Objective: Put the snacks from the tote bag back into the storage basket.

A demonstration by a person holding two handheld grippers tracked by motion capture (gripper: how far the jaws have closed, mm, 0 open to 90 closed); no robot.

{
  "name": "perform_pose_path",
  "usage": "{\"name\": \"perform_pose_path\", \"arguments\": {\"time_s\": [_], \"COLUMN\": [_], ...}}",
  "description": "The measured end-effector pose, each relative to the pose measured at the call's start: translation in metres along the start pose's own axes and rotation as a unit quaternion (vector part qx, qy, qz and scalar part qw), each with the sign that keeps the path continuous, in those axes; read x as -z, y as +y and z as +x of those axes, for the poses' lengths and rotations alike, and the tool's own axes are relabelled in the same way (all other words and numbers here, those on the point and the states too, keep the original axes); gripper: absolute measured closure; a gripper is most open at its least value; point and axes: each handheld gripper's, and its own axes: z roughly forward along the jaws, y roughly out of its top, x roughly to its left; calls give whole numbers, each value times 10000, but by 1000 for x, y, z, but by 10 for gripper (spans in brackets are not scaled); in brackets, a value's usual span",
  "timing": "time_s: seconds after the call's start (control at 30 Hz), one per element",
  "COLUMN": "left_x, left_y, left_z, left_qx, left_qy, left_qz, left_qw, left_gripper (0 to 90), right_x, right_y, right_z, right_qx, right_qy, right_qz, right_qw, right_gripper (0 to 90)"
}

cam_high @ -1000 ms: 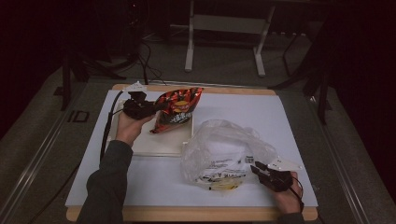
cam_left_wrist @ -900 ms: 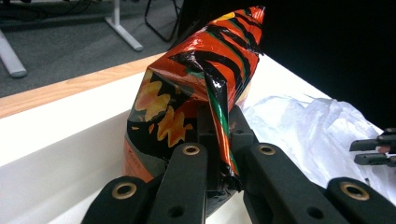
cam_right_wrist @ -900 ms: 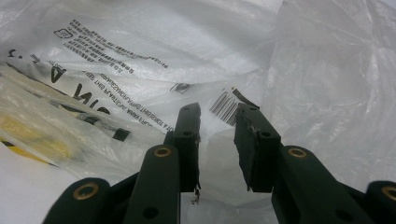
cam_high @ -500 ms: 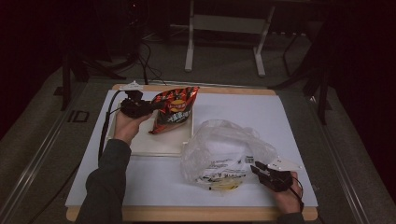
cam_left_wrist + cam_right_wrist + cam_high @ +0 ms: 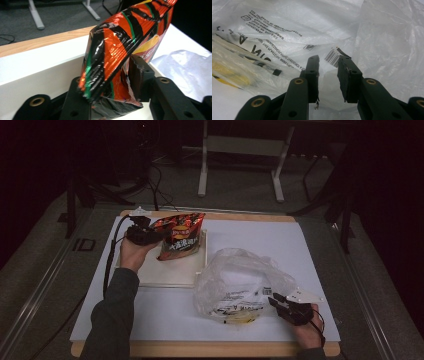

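In the upper left of the high view the left gripper [image 5: 150, 234] sits at the near edge of a red and black chip bag [image 5: 179, 236], which lies tilted over the far end of a shallow white tray [image 5: 170, 272]. Its jaws have just been opening, and in the left gripper view they stand parted with the crimped end of the chip bag [image 5: 120, 50] still between them; the bag leans on the left jaw, though whether the right pad presses it is hard to say from this angle. Toward the lower right of the high view the right gripper [image 5: 278, 301] rests at the edge of a crumpled clear plastic bag [image 5: 240, 280] on the white table cover [image 5: 310, 245]. In the right gripper view its jaws stand about half apart, with a fold of the printed plastic bag [image 5: 287, 27] running between them, a barcode just above the tips.
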Motion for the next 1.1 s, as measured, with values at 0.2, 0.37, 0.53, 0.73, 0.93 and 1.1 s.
{"name": "perform_pose_path", "arguments": {"time_s": [0.2,0.37,0.53,0.73,0.93,1.1], "left_x": [-4,-7,-12,-16,-20,-23], "left_y": [-3,-4,-11,-15,-15,-12], "left_z": [0,-2,2,2,-1,0], "left_qx": [-94,-136,25,73,-36,-8], "left_qy": [212,336,342,407,630,721], "left_qz": [127,175,130,189,237,207], "left_qw": [9997,9992,9993,9990,9977,9972], "left_gripper": [581,551,526,491,485,508], "right_x": [0,0,0,0,1,2], "right_y": [0,0,0,0,0,2], "right_z": [0,0,0,-1,0,1], "right_qx": [1,4,2,-10,2,18], "right_qy": [-3,-6,-8,-11,-16,-10], "right_qz": [5,-2,-2,3,-12,-32], "right_qw": [10000,10000,10000,10000,10000,10000], "right_gripper": [705,704,704,704,699,698]}}
